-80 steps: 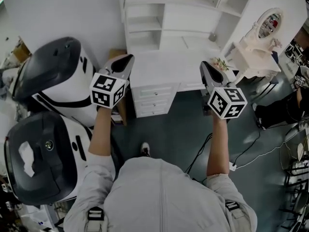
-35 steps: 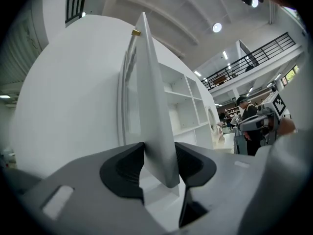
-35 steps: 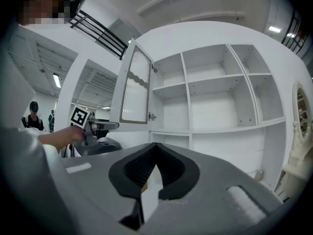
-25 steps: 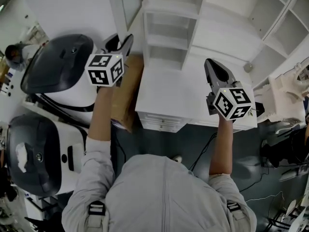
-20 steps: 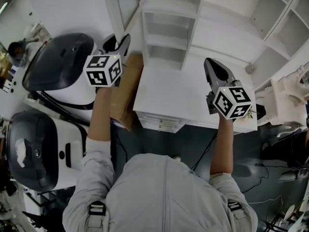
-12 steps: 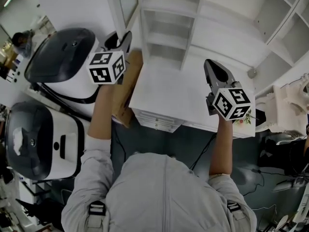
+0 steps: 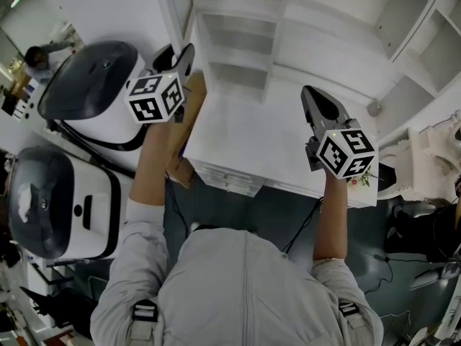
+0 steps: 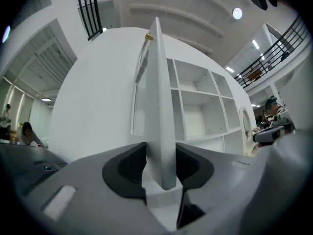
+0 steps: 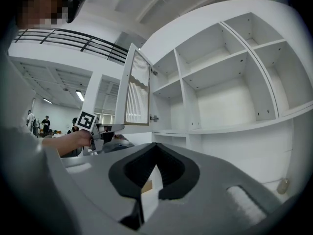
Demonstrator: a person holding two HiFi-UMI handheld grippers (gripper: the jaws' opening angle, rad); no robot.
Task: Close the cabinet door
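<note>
The white cabinet door [image 8: 157, 92] stands swung out from the shelf unit and is seen edge-on in the left gripper view. In the right gripper view the cabinet door [image 9: 134, 89] shows its ribbed panel, and in the head view the cabinet door [image 7: 175, 6] is at the top. My left gripper [image 8: 160, 151] straddles the door's lower free edge. Its jaws are opening, with the edge between the pads and nearly filling the gap. In the head view the left gripper [image 7: 185, 55] sits just below the door. My right gripper [image 9: 156, 146] is shut and empty. The right gripper [image 7: 311, 94] hovers over the desk top.
A white desk [image 7: 245, 132] with drawers [image 7: 220, 179] stands under the open shelves [image 7: 238, 42]. A cardboard box [image 7: 189, 110] leans at its left side. Two large dark-and-white machines [image 7: 94, 85] [image 7: 50, 200] crowd the left. A cable [image 7: 302, 229] lies on the floor.
The person has stepped closer to the cabinet and both grippers moved forward. The left gripper has come up to the door's lower edge.
</note>
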